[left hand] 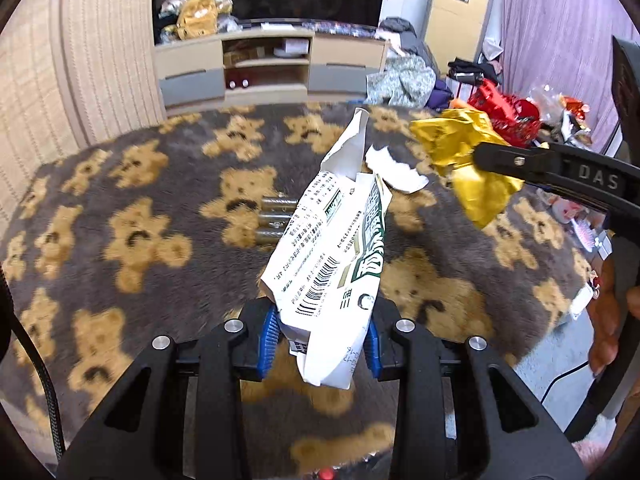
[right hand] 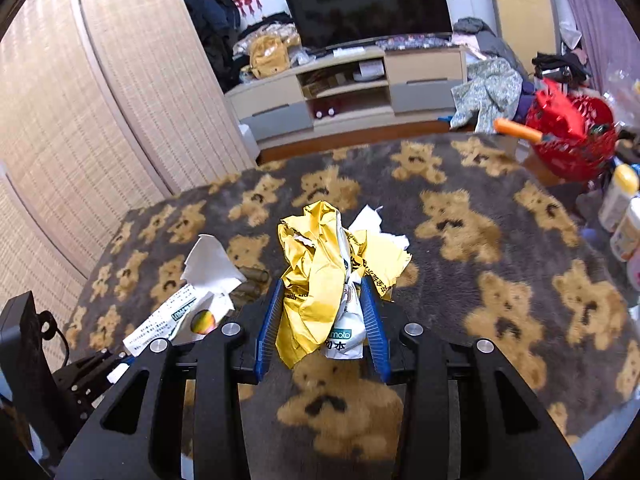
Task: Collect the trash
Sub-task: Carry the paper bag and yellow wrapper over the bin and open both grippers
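My left gripper (left hand: pixel 322 334) is shut on a torn white and green paper package (left hand: pixel 332 256) and holds it above the bear-print blanket (left hand: pixel 132 208). The package also shows at the left of the right wrist view (right hand: pixel 180 312). My right gripper (right hand: pixel 324 320) is shut on a crumpled yellow wrapper (right hand: pixel 320 272) above the blanket (right hand: pixel 500 264). The wrapper shows in the left wrist view (left hand: pixel 464 156), held to the right of the package. A scrap of white paper (left hand: pixel 394 170) lies on the blanket between them, and shows behind the wrapper (right hand: pixel 370 220).
Several dark cylinders (left hand: pixel 274 216) lie on the blanket under the package. A red basket (right hand: pixel 572 140) and bottles (right hand: pixel 620 196) stand at the right edge. A TV stand (right hand: pixel 352 88) is beyond the blanket. A woven screen (right hand: pixel 100 120) is at the left.
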